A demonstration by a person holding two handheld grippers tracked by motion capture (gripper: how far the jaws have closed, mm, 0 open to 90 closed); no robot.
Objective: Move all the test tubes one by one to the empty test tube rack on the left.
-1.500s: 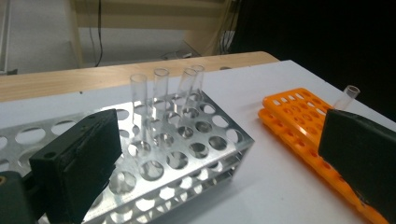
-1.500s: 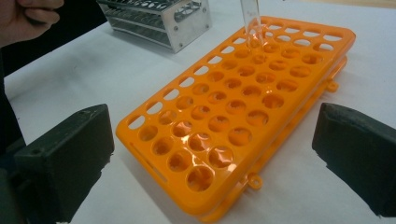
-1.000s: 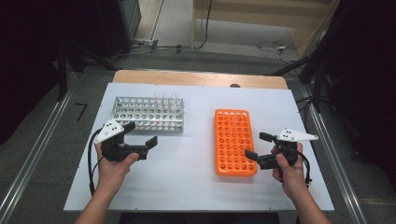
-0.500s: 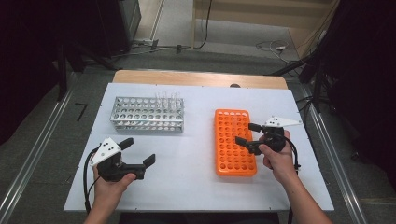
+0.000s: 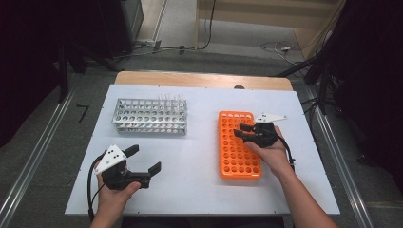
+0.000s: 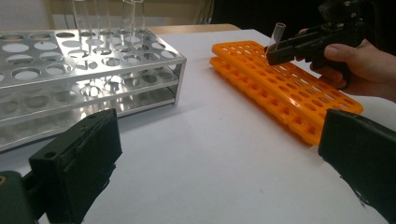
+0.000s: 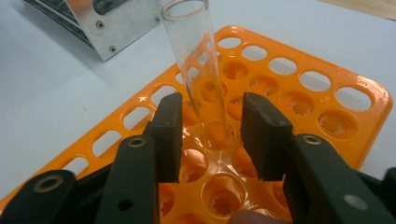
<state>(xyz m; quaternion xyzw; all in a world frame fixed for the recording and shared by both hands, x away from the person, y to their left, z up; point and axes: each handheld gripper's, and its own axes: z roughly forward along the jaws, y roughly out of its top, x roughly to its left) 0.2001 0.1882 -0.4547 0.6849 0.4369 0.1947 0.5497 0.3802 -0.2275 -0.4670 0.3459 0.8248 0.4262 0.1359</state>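
I have a clear glass tube (image 7: 198, 70) standing in a hole of the orange rack (image 7: 327, 100), near one end of it. Its long axis runs close to upright, open mouth at the top, with the top leaning a little to the left and away from me in the right gripper view; in the left gripper view I see it (image 6: 276, 38) tilted as well, mouth up.

The tube sits between the fingers of my right gripper (image 7: 212, 135). They have just been closing around it, one finger (image 7: 169, 133) on each side of the lower part of the tube. I still see a gap of orange between each pad and the glass, so they flank it rather than press on it. From the high view the right gripper (image 5: 243, 131) hovers over the far half of the rack (image 5: 239, 161), pointing toward the middle of the surface (image 5: 199, 156).

My left gripper (image 5: 145, 160) is low over the near left of the surface, well apart from both racks, its fingers (image 6: 77, 168) spread wide with nothing between them. The metal rack (image 5: 149, 115) stands at the far left and carries a few more clear tubes (image 5: 170, 99) upright at its far right end.
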